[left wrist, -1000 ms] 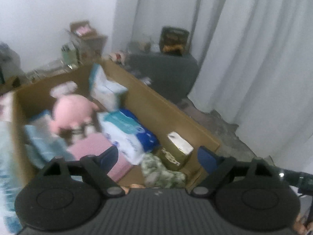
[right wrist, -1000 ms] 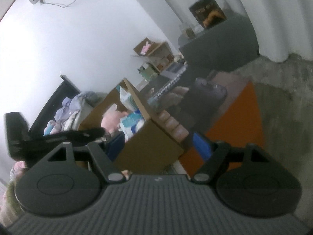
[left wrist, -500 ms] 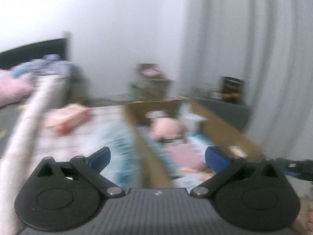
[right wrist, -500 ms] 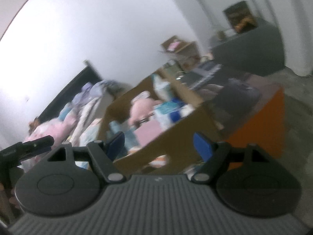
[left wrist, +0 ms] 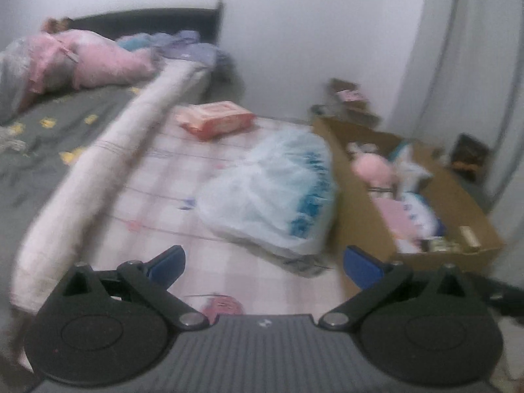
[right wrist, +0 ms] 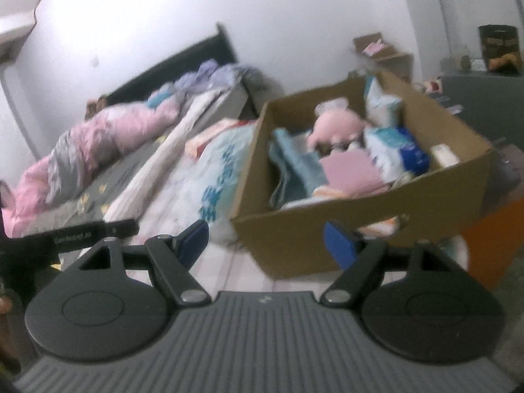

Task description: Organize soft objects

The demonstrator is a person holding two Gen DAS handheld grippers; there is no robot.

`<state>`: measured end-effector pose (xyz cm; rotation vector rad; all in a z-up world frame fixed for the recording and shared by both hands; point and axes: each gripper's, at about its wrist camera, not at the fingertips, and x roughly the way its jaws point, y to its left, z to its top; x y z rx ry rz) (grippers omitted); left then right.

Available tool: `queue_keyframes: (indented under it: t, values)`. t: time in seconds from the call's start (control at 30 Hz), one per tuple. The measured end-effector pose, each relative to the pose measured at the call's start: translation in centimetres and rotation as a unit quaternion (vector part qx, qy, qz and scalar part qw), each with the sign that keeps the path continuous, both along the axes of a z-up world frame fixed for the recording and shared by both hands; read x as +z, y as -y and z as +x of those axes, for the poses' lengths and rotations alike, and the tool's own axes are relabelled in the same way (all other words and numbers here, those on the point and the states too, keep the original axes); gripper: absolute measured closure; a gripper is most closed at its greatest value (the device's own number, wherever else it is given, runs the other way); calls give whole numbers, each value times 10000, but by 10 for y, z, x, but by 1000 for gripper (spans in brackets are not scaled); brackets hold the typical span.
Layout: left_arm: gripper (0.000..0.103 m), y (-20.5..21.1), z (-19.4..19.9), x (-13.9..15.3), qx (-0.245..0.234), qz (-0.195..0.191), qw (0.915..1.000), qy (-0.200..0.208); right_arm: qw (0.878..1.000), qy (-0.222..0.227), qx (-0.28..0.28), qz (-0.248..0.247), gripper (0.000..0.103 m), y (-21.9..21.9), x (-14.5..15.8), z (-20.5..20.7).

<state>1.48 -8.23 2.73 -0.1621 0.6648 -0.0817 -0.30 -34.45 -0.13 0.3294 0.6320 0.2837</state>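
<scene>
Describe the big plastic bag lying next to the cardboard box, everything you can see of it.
The plastic bag is translucent white with blue printing on its side, crinkled and bulging with soft, indistinct contents. It lies slumped on the pink checked sheet, its right side against the cardboard box wall. No tool touches it.

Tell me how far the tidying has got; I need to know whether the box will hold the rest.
Done: the cardboard box already holds a pink plush, tissue packs and a pink cloth. In hand: nothing; the left hand-held gripper and right hand-held gripper are both open and empty. Left: the plastic bag and orange pack still lie on the checked bedding.
</scene>
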Motion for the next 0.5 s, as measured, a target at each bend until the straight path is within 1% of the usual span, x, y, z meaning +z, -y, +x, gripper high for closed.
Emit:
queue_keyframes:
  t: [0.07,0.1,0.2,0.27,0.33,0.4,0.5]
  values:
    - [0,3,-8,-2,-45,-70,9998,173,9999,-119,72,-3,23,-8,-2,1]
    - [0,7,-8,-2,42,37,9998,170,9998,-153,85,0,21,-11,-3,2]
    - [0,21,-1,-6,111,532,9985,17,9997,-226,124,-17,17,-19,-2,3]
    - [0,32,2,-8,-9,920,9957,-107,9995,-253,153,-51,14,-24,-1,5]
    - [0,38,3,-10,-133,1114,9935,-203,9994,-279,179,-110,13,-25,-2,10]
    - [0,41,3,-11,-231,1117,9931,-270,9991,-338,184,-188,13,-27,-3,14]
    - [0,42,2,-11,-233,967,9944,-353,9985,-455,152,-268,13,-28,-7,20]
